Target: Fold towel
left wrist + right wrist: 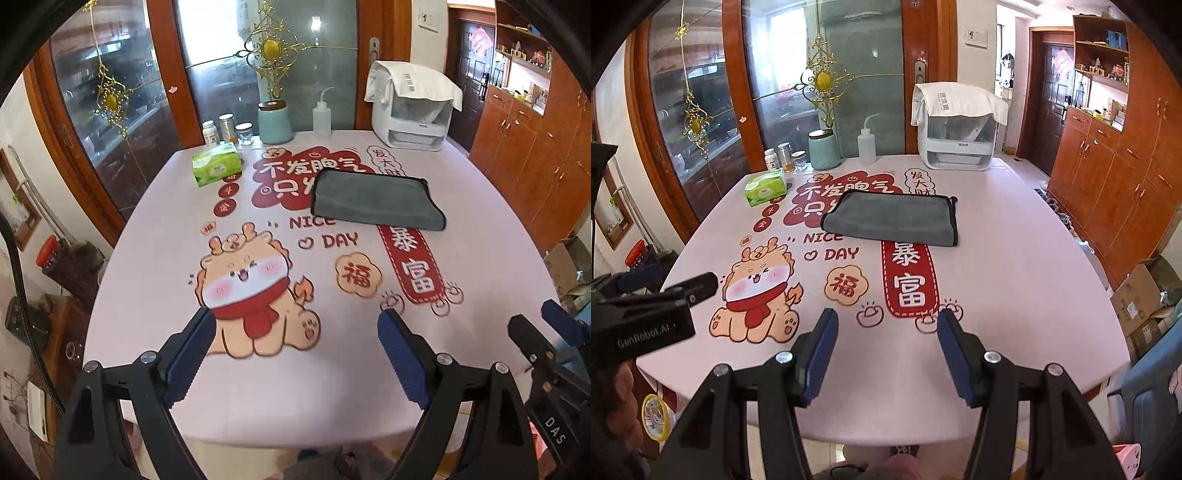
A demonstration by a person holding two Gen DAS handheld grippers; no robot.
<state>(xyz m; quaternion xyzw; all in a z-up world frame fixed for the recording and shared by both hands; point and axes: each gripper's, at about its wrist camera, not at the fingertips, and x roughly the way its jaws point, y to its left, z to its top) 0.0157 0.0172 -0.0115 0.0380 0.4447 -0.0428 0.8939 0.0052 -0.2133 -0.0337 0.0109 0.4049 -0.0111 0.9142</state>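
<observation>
Nearest the lens, the left gripper (pixel 295 350) hangs over the near edge of the table (pixel 480 258), its blue-padded fingers (pixel 192 354) spread wide with nothing between them. The right gripper (pixel 888 350) is likewise released and empty, poised over the near edge just beside the left one; each shows at the edge of the other's view.

Under both lies a pink tablecloth printed with a cartoon dragon (pixel 255 291) in a red scarf, the words "NICE DAY" and a red banner (pixel 910 280).

Past the banner, near the middle of the table, the grey towel (pixel 894 218) lies folded flat as a rectangle, its dark-trimmed edges stacked at the right side, well apart from both grippers.

Further back stand a green tissue pack (pixel 216 164), small jars (pixel 227 129), a teal canister (pixel 274 122), a squeeze bottle (pixel 322 118) and a white appliance (pixel 410 118) draped with a white cloth.
</observation>
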